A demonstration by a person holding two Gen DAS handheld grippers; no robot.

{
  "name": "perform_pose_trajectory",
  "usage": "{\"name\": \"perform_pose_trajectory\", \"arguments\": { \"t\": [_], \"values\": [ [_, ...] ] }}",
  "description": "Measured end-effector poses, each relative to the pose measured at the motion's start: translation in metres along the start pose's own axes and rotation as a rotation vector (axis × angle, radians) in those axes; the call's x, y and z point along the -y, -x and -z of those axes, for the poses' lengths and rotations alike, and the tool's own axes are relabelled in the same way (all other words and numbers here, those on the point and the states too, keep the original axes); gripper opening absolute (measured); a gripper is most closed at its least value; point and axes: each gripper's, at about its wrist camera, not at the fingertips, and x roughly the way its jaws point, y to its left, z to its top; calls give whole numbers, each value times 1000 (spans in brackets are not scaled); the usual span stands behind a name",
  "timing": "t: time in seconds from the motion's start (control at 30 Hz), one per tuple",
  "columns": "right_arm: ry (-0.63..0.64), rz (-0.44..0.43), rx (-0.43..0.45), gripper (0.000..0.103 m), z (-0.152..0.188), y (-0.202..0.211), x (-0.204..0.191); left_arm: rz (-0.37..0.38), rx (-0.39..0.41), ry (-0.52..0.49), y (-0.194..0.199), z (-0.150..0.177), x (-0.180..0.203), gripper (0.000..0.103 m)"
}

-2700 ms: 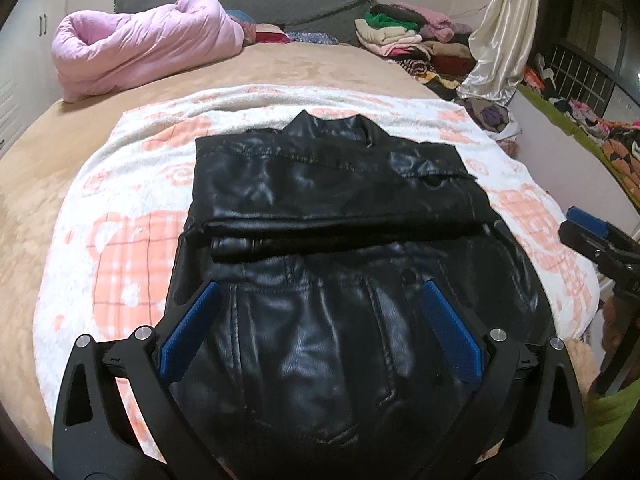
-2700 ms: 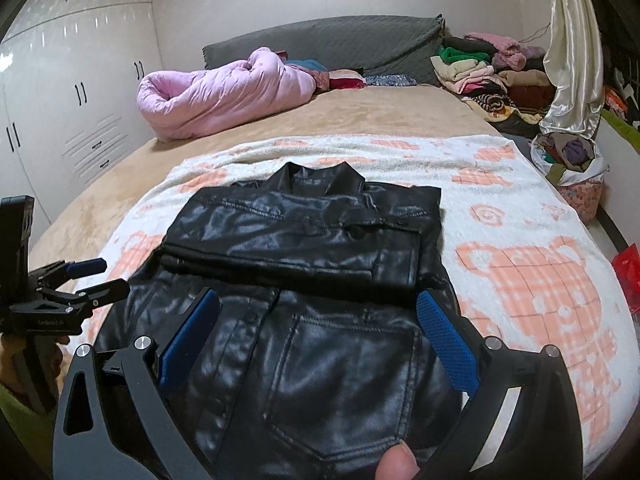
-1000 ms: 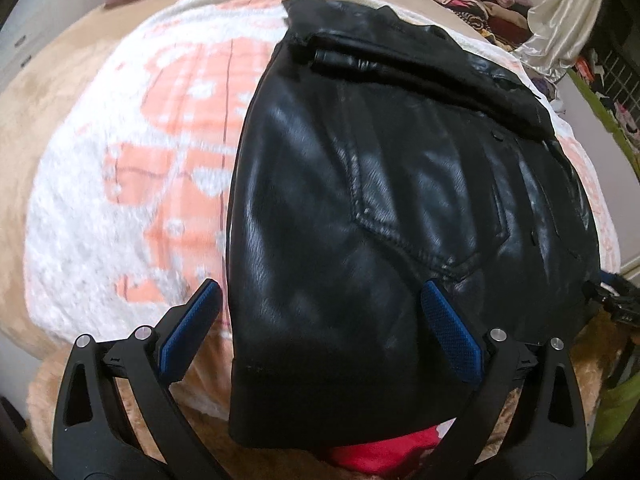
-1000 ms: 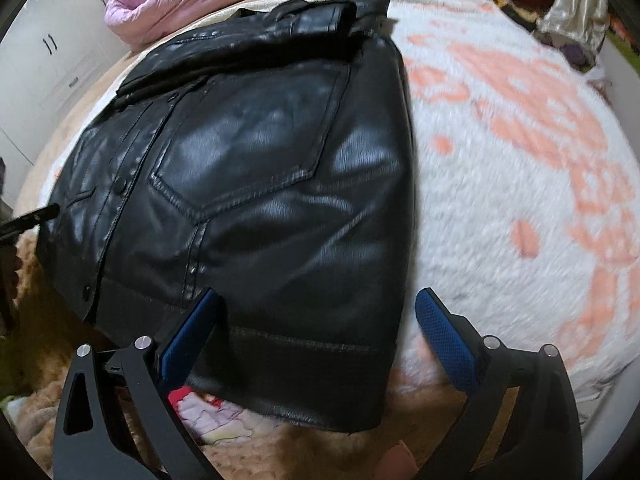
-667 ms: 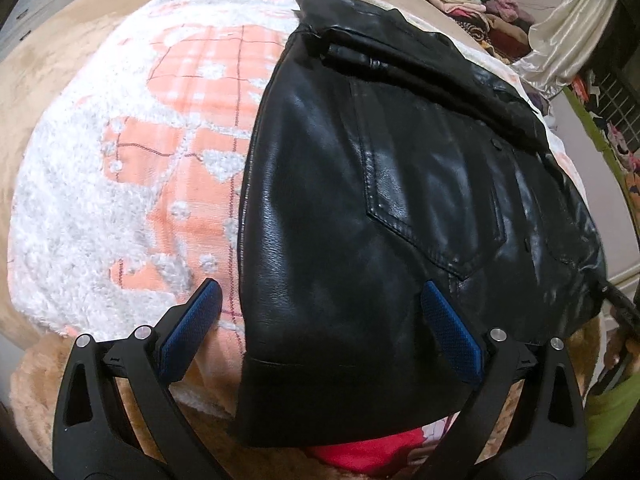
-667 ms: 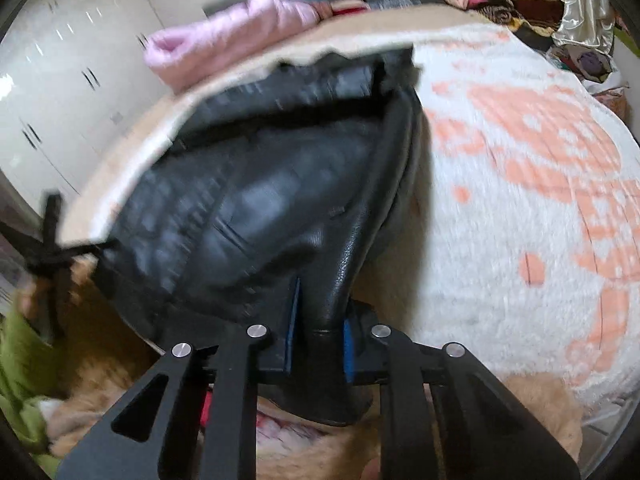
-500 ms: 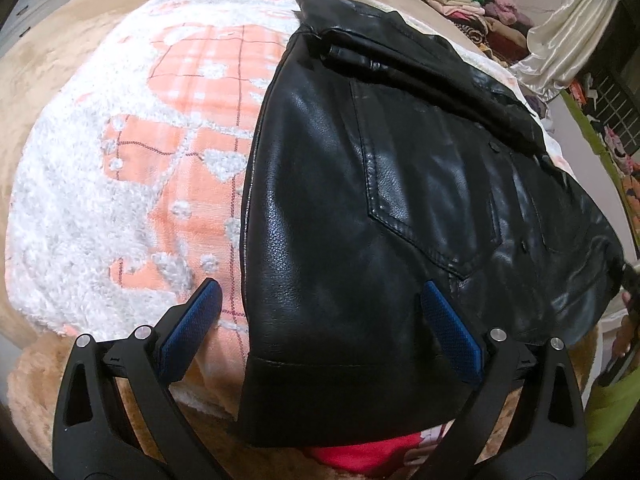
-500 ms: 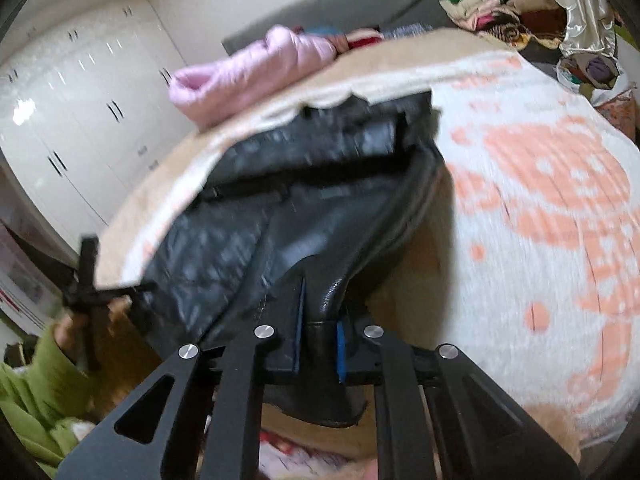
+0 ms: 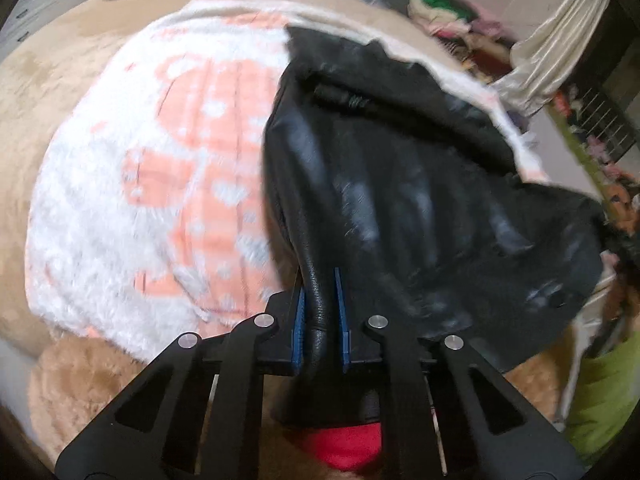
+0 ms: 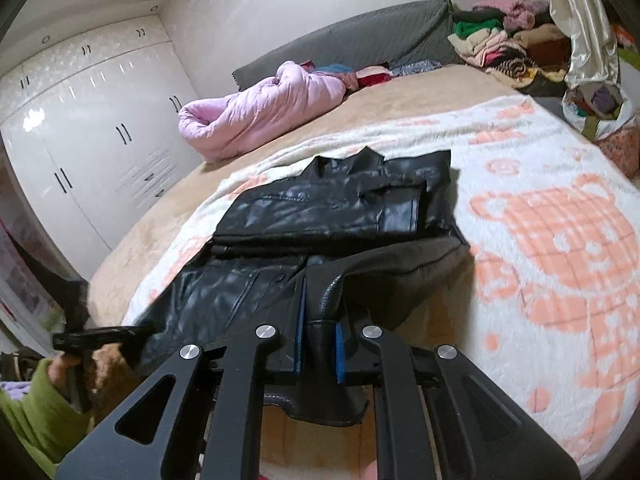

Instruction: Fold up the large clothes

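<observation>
A black leather jacket lies on a white and orange blanket, sleeves folded across its upper part. My left gripper is closing, its blue pads pressing a fold of the jacket's near left hem. My right gripper is shut on the near right hem of the jacket, which hangs lifted off the blanket. The right wrist view also shows the left gripper at the jacket's far corner, held by a hand in a green sleeve.
A pink quilt lies by the grey headboard. A pile of folded clothes sits at the back right and white wardrobes line the left wall. A red cloth shows under the near bed edge.
My left gripper's jaws have gone from wide open to pinching the hem. Both grippers have risen, and the jacket's near edge has lifted off the blanket with them.
</observation>
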Motion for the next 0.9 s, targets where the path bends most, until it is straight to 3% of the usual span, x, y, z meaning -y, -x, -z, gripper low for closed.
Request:
{"name": "perform_pose_trajectory", "arguments": {
  "t": [0.3,0.6,0.9],
  "values": [
    [21,81,39,10,-26,-11,-6,20,117,-41,20,-60,20,6],
    [17,106,80,10,-56,-24,2,8,167,3,7,-114,19,6],
    [-30,117,67,10,-94,-66,19,-8,186,33,-20,-166,19,6]
  ]
}}
